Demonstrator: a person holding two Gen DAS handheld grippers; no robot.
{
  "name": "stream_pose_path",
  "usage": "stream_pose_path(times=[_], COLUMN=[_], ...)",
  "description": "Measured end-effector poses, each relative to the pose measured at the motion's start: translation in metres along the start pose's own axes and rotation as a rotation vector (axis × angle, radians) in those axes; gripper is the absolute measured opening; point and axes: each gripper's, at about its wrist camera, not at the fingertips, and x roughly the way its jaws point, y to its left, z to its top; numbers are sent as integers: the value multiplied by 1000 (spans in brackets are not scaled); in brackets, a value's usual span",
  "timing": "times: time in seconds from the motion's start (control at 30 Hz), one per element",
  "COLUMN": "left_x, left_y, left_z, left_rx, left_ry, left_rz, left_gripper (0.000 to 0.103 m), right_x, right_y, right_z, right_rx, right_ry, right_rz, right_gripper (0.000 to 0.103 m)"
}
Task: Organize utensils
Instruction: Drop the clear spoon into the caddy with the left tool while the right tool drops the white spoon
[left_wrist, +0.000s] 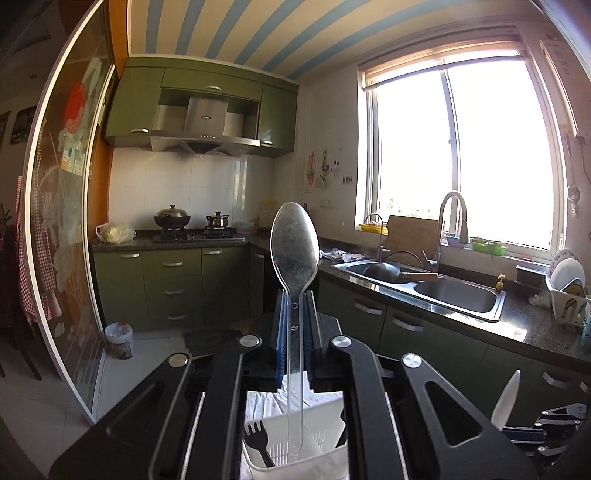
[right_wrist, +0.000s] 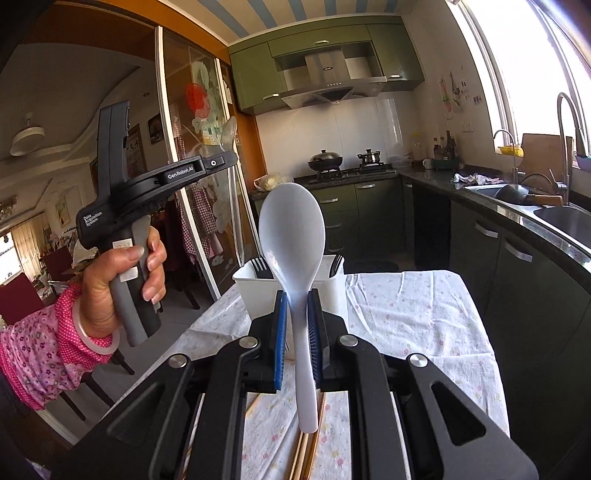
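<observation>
right claw (right_wrist: 294, 325) clamps white spoon (right_wrist: 291, 229) upright | white caddy (right_wrist: 291, 291) behind

A: We read "GenRobot.AI" in white on the left gripper (right_wrist: 221, 162), along its black arm.

B: And on its body, near the handle, we get "Data Acquisition System", three small white lines.

A: The range hood (right_wrist: 328, 70) carries a small badge; we can't read it in either view.

B: The clear spoon (left_wrist: 294, 258) shows an embossed mark on its handle, too small for us to read.
</observation>
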Motion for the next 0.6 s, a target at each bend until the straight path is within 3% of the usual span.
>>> stream_pose_path(times=[0.1, 0.6], left_x=[13, 31], left_y=[1, 11], left_z=[-9, -80], left_rx=[7, 21], left_ry=[-8, 137], left_rz=[20, 37], left_gripper=[8, 9], right_x=[1, 29], right_y=[-1, 19], right_z=[5, 36], right_rx=[3, -2], right_ry=[-20, -133], right_rz=[0, 32], right_gripper=[12, 12])
